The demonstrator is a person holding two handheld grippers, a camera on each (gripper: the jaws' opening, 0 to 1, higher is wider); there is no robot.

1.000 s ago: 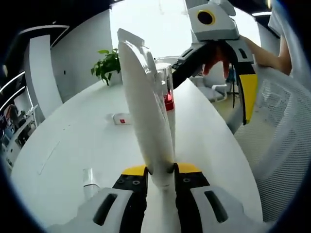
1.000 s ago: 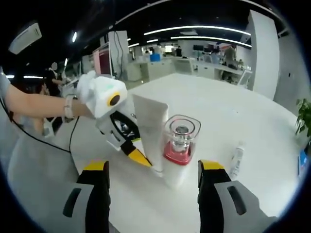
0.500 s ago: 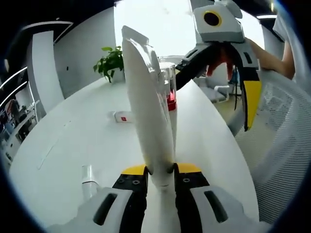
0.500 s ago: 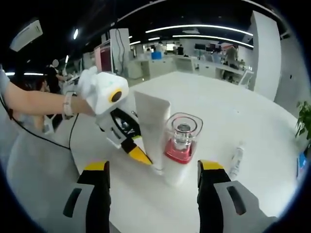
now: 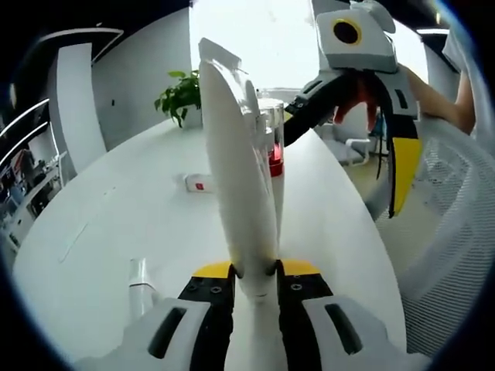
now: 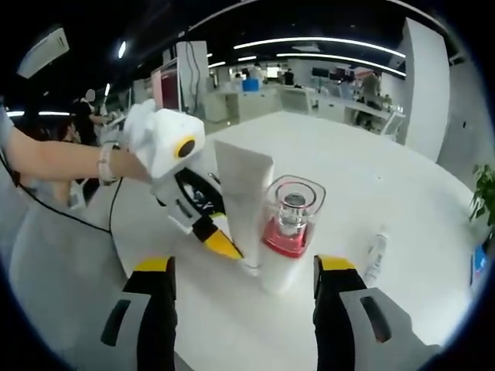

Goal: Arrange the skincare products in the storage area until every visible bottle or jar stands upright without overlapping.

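Note:
My left gripper (image 5: 255, 270) is shut on the base of a tall white tube (image 5: 236, 170), which it holds upright on the white table (image 5: 100, 224). Right behind the tube stands a clear-capped bottle with a red band (image 5: 270, 147). In the right gripper view the same white tube (image 6: 246, 193) and the bottle (image 6: 286, 232) stand side by side, with the left gripper (image 6: 219, 242) low at the tube's foot. My right gripper (image 6: 244, 267) is open, its jaws set wide in front of both items, touching neither. It also hangs open at the upper right in the left gripper view (image 5: 360, 135).
A small white tube (image 5: 141, 280) lies on the table near my left jaw. A white box with a red mark (image 5: 198, 183) lies farther off, and another small tube (image 6: 377, 253) lies right of the bottle. A potted plant (image 5: 182, 97) and a mesh chair (image 5: 452, 255) border the table.
Both views have drifted slightly with the hands. The white tube stays clamped in the left gripper, the right gripper stays open, and nothing on the table has moved.

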